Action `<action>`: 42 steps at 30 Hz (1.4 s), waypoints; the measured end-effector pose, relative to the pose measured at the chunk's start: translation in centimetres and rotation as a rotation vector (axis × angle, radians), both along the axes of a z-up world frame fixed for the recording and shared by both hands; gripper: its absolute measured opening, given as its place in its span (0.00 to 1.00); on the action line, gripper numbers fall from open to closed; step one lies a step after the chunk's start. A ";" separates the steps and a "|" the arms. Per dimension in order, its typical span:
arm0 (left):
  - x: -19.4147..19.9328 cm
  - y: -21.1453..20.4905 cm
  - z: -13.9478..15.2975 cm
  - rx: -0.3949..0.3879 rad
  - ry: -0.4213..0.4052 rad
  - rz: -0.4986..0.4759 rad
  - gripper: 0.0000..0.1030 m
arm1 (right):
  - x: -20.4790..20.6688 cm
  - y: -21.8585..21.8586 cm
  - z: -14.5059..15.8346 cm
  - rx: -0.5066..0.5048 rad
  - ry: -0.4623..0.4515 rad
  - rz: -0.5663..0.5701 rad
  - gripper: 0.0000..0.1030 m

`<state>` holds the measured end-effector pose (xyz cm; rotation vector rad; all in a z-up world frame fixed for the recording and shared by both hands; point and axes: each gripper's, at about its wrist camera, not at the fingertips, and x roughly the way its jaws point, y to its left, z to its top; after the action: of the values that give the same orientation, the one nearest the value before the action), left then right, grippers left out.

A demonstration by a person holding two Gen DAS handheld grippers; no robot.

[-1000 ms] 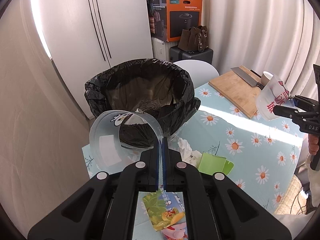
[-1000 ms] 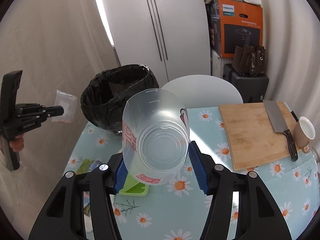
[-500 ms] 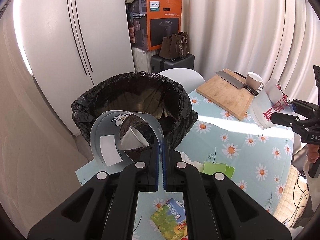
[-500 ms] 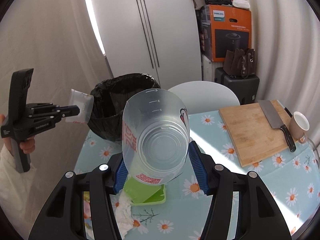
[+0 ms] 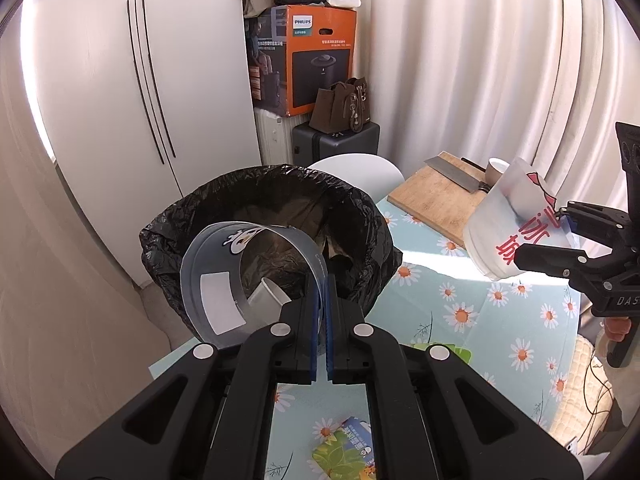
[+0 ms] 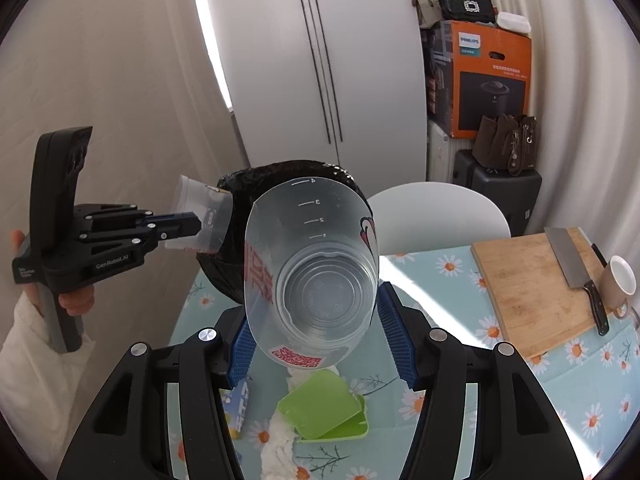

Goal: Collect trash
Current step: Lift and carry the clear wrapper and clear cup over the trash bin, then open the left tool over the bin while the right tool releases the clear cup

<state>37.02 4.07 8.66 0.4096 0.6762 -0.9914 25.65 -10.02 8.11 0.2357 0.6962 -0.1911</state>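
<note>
My left gripper (image 5: 320, 292) is shut on the rim of a clear plastic cup (image 5: 224, 276), held above the near edge of a bin lined with a black bag (image 5: 360, 216). A paper cup (image 5: 266, 296) lies inside the bin. My right gripper (image 6: 316, 328) is shut on a larger clear plastic cup (image 6: 312, 264) with red print, held over the table. That cup (image 5: 508, 224) and the right gripper (image 5: 560, 240) also show at the right of the left wrist view. The left gripper (image 6: 192, 224) with its cup (image 6: 200, 220) shows at the left of the right wrist view.
On the daisy tablecloth (image 5: 472, 320) lie a green box (image 6: 324, 408), a white tissue (image 6: 280, 436) and a colourful wrapper (image 5: 348, 452). A cutting board (image 6: 536, 288) with a cleaver (image 6: 568, 260) and a mug (image 6: 618, 284) sits at the right. A white chair (image 6: 436, 216) stands behind.
My left gripper has lifted and moved its cup closer over the bin. The right gripper with its cup has drawn back a little from the bin; the green box shows below it.
</note>
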 end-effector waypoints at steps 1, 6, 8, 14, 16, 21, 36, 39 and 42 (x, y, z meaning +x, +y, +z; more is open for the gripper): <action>0.2 -0.1 0.0 0.000 -0.005 0.005 0.03 | 0.5 0.0 0.1 -0.004 0.000 0.009 0.51; 1.1 -0.6 0.1 0.009 -0.017 0.008 0.03 | 3.1 0.0 0.6 -0.017 -0.007 0.039 0.51; 1.5 -0.7 0.3 -0.001 -0.004 -0.001 0.03 | 4.2 -0.1 0.9 -0.020 -0.009 0.056 0.51; 3.5 -1.4 0.2 0.004 0.010 0.003 0.03 | 7.5 -0.2 1.8 -0.041 -0.020 0.102 0.51; 4.2 -1.5 0.0 0.007 0.016 0.010 0.03 | 8.7 -0.4 1.7 -0.041 -0.018 0.119 0.51; 5.4 -1.7 -0.6 0.027 0.004 0.038 0.11 | 11.6 -1.0 1.0 -0.006 -0.016 0.147 0.51; 4.7 4.0 -1.7 -0.068 -0.058 0.243 0.94 | 12.2 -3.2 -2.7 0.001 0.028 0.037 0.86; 4.0 5.1 -2.5 -0.063 -0.064 0.270 0.94 | 10.9 -3.4 -3.4 -0.026 0.049 0.022 0.87; 3.5 6.0 -3.1 -0.068 -0.034 0.263 0.94 | 9.4 -3.5 -3.9 -0.050 0.049 0.007 0.91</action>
<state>40.49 10.05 5.52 0.2689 0.6460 -0.7537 35.08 -13.48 4.26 0.1815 0.7399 -0.2081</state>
